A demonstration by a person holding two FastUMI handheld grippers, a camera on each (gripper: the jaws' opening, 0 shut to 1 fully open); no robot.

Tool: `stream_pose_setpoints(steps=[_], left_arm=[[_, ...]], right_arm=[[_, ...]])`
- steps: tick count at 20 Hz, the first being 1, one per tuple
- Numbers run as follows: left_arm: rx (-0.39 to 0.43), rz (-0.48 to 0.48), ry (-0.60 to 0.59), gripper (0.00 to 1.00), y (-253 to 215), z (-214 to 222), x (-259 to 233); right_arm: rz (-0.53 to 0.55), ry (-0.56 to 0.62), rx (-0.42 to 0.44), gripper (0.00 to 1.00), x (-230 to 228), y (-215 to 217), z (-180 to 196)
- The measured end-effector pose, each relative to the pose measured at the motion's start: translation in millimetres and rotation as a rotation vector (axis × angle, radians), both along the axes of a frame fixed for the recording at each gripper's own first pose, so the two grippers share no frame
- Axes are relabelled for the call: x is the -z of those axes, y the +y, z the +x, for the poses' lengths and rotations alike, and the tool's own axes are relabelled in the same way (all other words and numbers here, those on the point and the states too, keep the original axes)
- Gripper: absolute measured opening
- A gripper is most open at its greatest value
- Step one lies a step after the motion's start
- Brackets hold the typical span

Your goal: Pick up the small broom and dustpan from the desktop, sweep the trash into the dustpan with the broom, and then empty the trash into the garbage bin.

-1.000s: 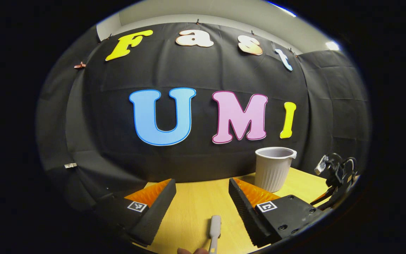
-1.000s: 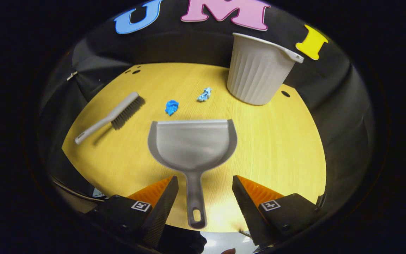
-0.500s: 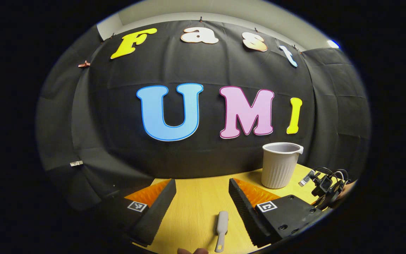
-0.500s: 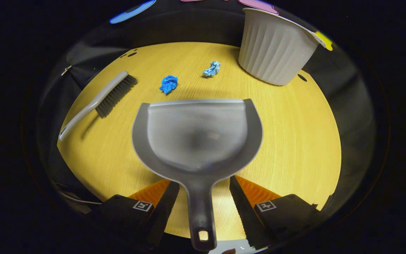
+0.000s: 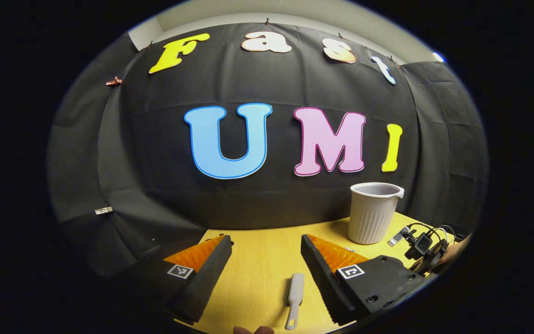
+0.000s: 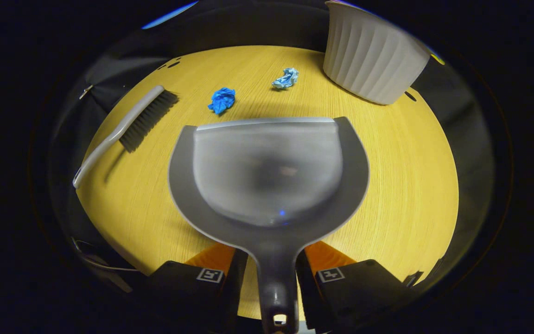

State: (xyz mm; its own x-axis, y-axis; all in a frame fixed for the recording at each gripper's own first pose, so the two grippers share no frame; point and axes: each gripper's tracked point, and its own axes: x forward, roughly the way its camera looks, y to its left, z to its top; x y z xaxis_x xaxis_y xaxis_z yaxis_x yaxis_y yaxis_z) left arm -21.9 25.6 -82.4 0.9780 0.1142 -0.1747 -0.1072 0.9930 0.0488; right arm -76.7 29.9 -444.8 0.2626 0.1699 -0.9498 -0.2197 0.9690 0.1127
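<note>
A grey dustpan (image 6: 267, 171) lies flat on the yellow desktop (image 6: 397, 185), mouth toward the back. My right gripper (image 6: 271, 253) is shut on its handle, one finger pressing each side. To the left lies the small grey broom (image 6: 128, 125), bristles down. Two crumpled blue paper wads (image 6: 222, 99) (image 6: 286, 78) sit just past the pan's lip. In the left gripper view, my left gripper (image 5: 265, 239) hovers open over the desk, and the broom's handle (image 5: 295, 297) lies below, between its fingers, untouched.
The ribbed white garbage bin (image 6: 373, 60) (image 5: 372, 212) stands upright at the back right of the desk. The right gripper with its cables (image 5: 422, 246) shows at the far right of the left gripper view. Black cloth walls close the back and sides.
My right gripper moved down and forward onto the dustpan and its fingers closed on the handle. The left gripper's view drifted slightly, with the broom handle staying between its open fingers.
</note>
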Motion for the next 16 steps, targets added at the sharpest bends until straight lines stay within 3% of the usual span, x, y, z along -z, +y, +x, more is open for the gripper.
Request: stream_pose_setpoints(steps=[2,4,5,6,7,8,9,16], left_arm=[[-0.003,-0.009,0.008,0.97,-2,3,5],[-0.003,-0.017,0.013,0.97,-3,5,8],[0.001,-0.018,0.017,0.97,-5,7,12],[0.005,-0.016,0.020,0.97,-6,8,14],[0.006,-0.012,0.026,0.97,-6,10,17],[0.006,-0.007,0.039,0.97,-7,10,20],[0.009,-0.005,0.046,0.97,-8,10,24],[0.054,-0.010,0.186,0.97,-24,14,76]], right_arm=[[-0.002,0.014,0.011,0.53,0,0,0],[-0.003,0.001,0.003,0.63,-1,-1,1],[0.002,0.005,-0.006,0.53,0,-1,1],[0.004,0.002,-0.002,0.34,1,-1,1],[0.006,0.002,-0.011,0.39,-2,-2,1],[0.003,0.006,-0.019,0.31,0,-1,1],[0.003,0.012,-0.025,0.37,0,-2,1],[0.034,-0.021,-0.047,0.35,-23,-8,-4]])
